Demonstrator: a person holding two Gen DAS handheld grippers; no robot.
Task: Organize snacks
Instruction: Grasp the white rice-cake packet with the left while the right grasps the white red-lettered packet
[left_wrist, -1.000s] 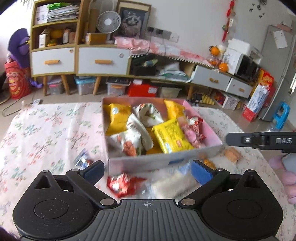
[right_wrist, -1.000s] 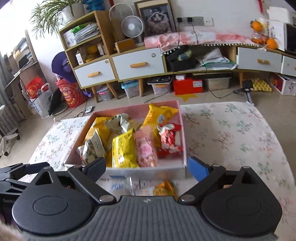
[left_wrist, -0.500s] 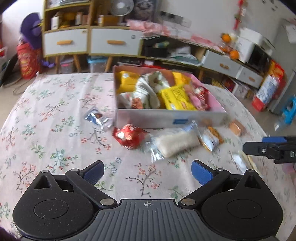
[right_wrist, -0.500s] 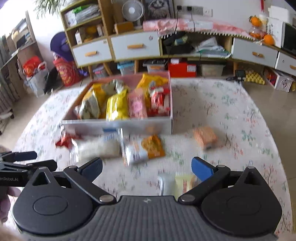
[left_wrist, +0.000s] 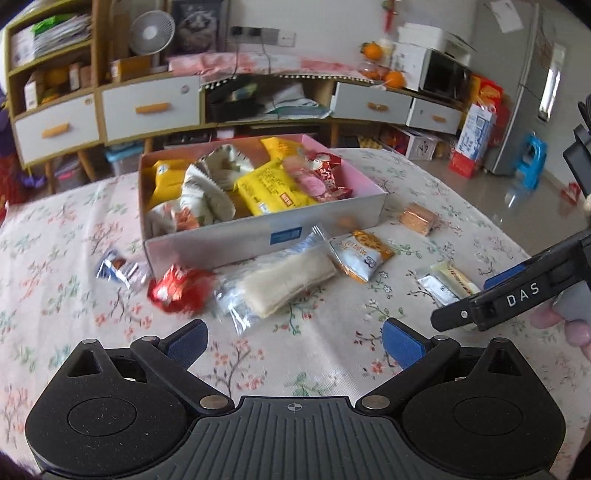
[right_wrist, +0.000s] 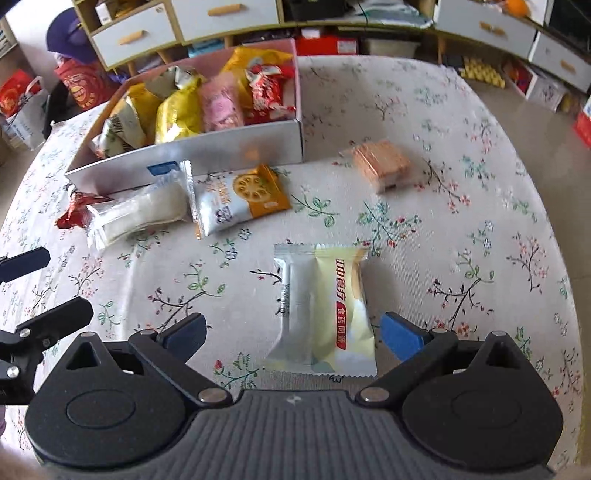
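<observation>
A pink and white box (left_wrist: 266, 232) (right_wrist: 221, 157) full of snack packs stands on the floral tablecloth. In front of it lie a red pack (left_wrist: 177, 288), a clear pack of white wafers (left_wrist: 280, 282) (right_wrist: 140, 214), an orange and white pack (left_wrist: 360, 254) (right_wrist: 240, 199), a pack of orange biscuits (left_wrist: 417, 218) (right_wrist: 380, 166) and a pale yellow and silver pack (right_wrist: 325, 314) (left_wrist: 447, 282). My right gripper (right_wrist: 291, 332) is open, its fingertips either side of the yellow pack. My left gripper (left_wrist: 293, 341) is open and empty, short of the wafers.
A small blue and silver pack (left_wrist: 118, 267) lies left of the box. The table edge curves round at the right (right_wrist: 546, 206). Cabinets with white drawers (left_wrist: 147, 107) and floor clutter stand beyond the table.
Both grippers have pulled back from the box and stayed open. The right gripper has dropped low over the yellow pack, which now lies between its fingertips.
</observation>
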